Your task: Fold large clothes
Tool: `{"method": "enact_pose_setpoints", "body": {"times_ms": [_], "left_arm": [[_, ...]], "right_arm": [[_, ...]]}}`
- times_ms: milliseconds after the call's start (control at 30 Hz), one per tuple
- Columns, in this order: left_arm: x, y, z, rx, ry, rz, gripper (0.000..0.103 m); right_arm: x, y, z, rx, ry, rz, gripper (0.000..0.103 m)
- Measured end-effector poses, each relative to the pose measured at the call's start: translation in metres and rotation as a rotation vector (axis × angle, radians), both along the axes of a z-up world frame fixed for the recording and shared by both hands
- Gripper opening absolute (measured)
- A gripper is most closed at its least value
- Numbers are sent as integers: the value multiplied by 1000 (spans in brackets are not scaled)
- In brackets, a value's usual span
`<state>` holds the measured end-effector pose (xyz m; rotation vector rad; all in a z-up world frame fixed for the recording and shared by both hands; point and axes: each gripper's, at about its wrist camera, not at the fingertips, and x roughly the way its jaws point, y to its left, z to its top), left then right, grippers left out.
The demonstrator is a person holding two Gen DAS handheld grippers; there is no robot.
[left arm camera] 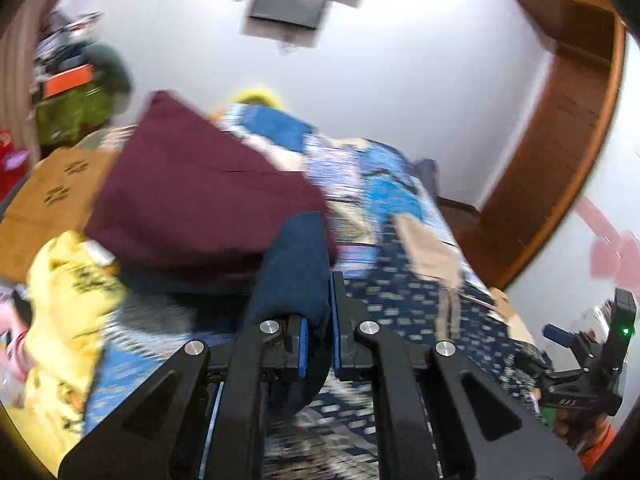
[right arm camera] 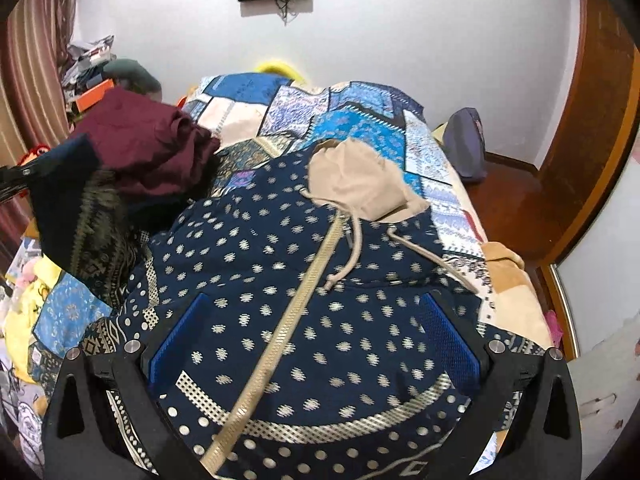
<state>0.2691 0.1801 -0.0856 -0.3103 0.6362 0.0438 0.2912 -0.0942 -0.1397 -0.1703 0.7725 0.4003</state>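
Note:
A navy hooded jacket (right arm camera: 304, 292) with a pale dot pattern, beige zip and beige hood lining (right arm camera: 360, 184) lies spread on the bed. My left gripper (left arm camera: 318, 320) is shut on a navy sleeve or edge of the jacket (left arm camera: 296, 272) and holds it lifted; the left wrist view is blurred. The lifted navy cloth also shows at the left of the right wrist view (right arm camera: 80, 208). My right gripper (right arm camera: 316, 344) is open, its blue pads (right arm camera: 448, 336) wide apart just above the jacket's lower front. It also shows in the left wrist view (left arm camera: 584, 364).
The bed has a blue patchwork cover (right arm camera: 340, 120). A maroon garment (right arm camera: 152, 148) is piled at the far left of the bed. Yellow cloth (left arm camera: 72, 304) lies at the left edge. A wooden door frame (right arm camera: 592, 152) stands at the right.

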Motion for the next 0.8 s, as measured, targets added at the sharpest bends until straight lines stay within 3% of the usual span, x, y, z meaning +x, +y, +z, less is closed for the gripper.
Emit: {"method": "enact_pose_setpoints", "body": {"times_ms": [133, 300, 367, 433, 567, 800], "left_arm": [[27, -56, -10, 7, 42, -101, 8], [50, -111, -47, -9, 190, -239, 9], [52, -130, -61, -3, 234, -310, 15], [46, -142, -77, 19, 277, -353, 30], [38, -153, -96, 31, 344, -399, 34], [14, -127, -71, 43, 267, -367, 48]], "right_arm": [[1, -21, 3, 1, -7, -38, 103], [1, -48, 0, -13, 7, -77, 103], [1, -56, -2, -21, 15, -87, 103], [2, -61, -7, -32, 29, -94, 103], [2, -67, -14, -38, 55, -93, 103], [-3, -45, -11, -59, 48, -32, 103]]}}
